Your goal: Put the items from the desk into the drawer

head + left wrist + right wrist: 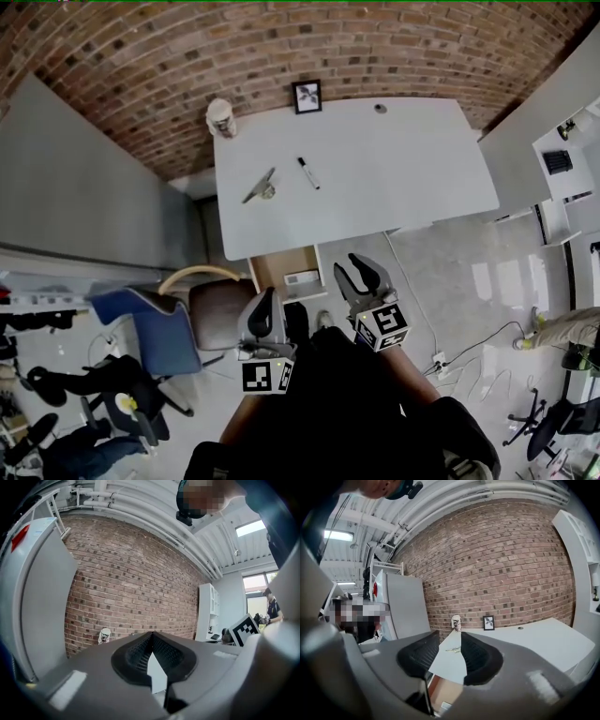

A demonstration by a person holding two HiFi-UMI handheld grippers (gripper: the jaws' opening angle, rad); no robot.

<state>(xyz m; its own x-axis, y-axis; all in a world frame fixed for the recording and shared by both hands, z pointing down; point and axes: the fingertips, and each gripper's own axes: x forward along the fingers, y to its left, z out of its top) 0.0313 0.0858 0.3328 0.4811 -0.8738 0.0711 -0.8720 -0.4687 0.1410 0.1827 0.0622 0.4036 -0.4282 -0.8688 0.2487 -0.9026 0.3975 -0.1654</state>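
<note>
Red brick wall (187,56), glossy pale floor (478,272), blue chair (155,328), white shelving (567,159)

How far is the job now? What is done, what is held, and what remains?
Done: the drawer is open, with one white thing inside. In hand: nothing. The left gripper is shut and empty, and the right gripper is open and empty. Both are short of the desk. Left: the marker, metal tool, cup and frame are on the desk.

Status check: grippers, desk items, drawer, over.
Left gripper shut, empty; right gripper open, empty. Marker and metal tool on desk, drawer open. Chair beside drawer.
</note>
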